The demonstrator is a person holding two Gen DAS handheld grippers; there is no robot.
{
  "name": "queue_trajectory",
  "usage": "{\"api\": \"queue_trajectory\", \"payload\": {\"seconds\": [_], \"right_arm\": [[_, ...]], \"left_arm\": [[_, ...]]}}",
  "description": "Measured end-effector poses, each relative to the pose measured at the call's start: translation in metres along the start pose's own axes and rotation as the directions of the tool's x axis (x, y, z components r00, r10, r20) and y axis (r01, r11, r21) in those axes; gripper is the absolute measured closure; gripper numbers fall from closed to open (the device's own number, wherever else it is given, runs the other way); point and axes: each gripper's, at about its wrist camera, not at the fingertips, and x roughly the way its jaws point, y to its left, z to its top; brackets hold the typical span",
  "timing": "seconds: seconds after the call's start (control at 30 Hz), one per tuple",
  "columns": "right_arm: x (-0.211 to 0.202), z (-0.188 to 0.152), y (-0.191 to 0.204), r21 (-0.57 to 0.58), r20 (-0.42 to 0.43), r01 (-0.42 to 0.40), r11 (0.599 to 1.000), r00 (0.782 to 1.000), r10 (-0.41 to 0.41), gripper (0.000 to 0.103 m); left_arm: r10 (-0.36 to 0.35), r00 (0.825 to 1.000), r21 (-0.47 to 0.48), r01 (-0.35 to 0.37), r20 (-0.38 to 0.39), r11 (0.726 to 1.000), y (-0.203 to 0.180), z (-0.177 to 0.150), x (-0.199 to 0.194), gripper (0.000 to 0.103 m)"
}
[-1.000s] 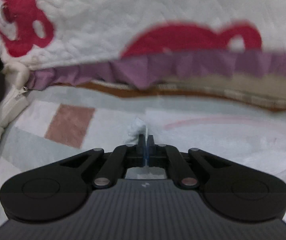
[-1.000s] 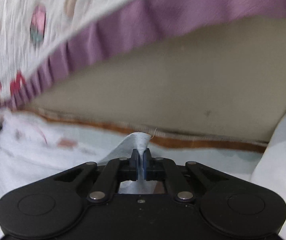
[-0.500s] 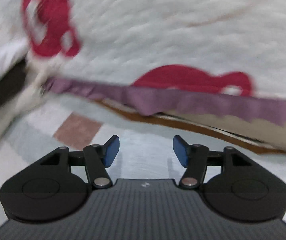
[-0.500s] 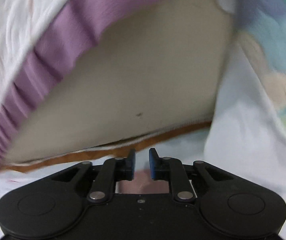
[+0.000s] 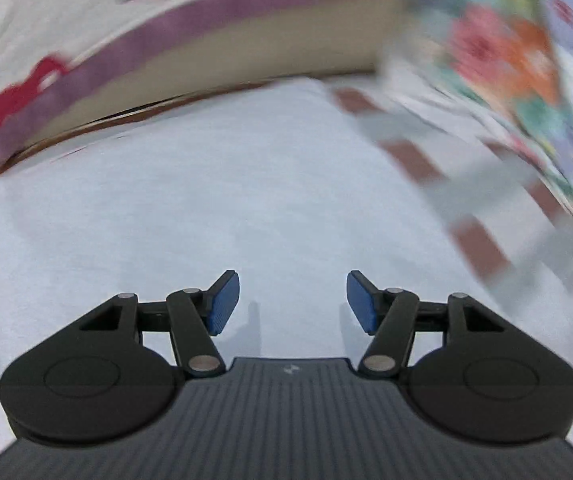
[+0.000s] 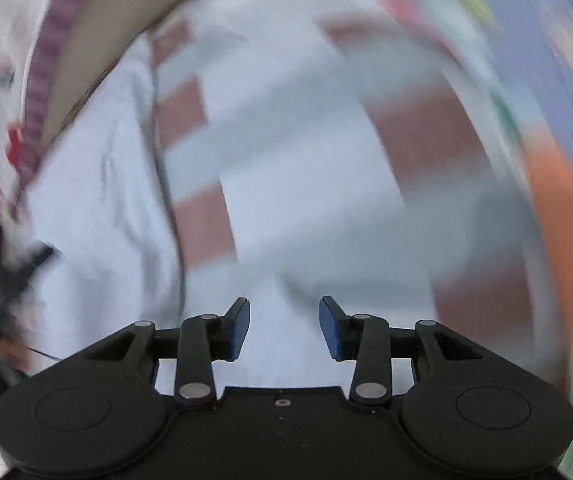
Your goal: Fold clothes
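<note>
A pale blue-white garment (image 5: 226, 208) lies flat and fills the middle of the left wrist view. My left gripper (image 5: 292, 302) hovers just over it, open, with nothing between its blue pads. In the right wrist view the same garment (image 6: 98, 200) lies at the left, its edge against a checked sheet. My right gripper (image 6: 284, 328) is open and empty above that edge. Both views are blurred by motion.
A sheet with brown and grey-green checks (image 6: 306, 168) lies under the garment and shows at right (image 5: 466, 200). A white quilt with a purple frill and red print (image 5: 98, 56) bounds the far side. Flowered cloth (image 5: 518, 60) lies at the right.
Both grippers were shut on the garment's corners a second ago; they have let go and opened wide. Both cameras have swung, the right one towards the checked sheet.
</note>
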Motion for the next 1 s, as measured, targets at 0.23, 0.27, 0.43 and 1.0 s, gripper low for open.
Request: {"api": "queue_trajectory", "payload": {"seconds": [0.23, 0.27, 0.43, 1.0], "right_arm": [[-0.023, -0.092, -0.061, 0.306, -0.077, -0.141, 0.941, 0.982, 0.172, 0.041], [-0.02, -0.099, -0.064, 0.323, -0.083, -0.134, 0.937, 0.982, 0.169, 0.041], [-0.015, -0.118, -0.075, 0.403, -0.001, -0.169, 0.899, 0.983, 0.186, 0.039], [-0.087, -0.2, 0.05, -0.281, 0.527, 0.04, 0.959, 0.842, 0.12, 0.099]], "left_arm": [[-0.148, 0.987, 0.051, 0.145, 0.065, 0.988, -0.093, -0.012, -0.051, 0.044], [-0.153, 0.986, 0.04, 0.15, 0.066, 0.988, -0.099, -0.017, -0.054, 0.044], [-0.215, 0.976, -0.02, 0.215, 0.023, 0.976, -0.106, -0.039, -0.052, 0.044], [-0.45, 0.891, 0.124, 0.455, -0.064, 0.882, -0.131, -0.108, -0.069, 0.044]]}}
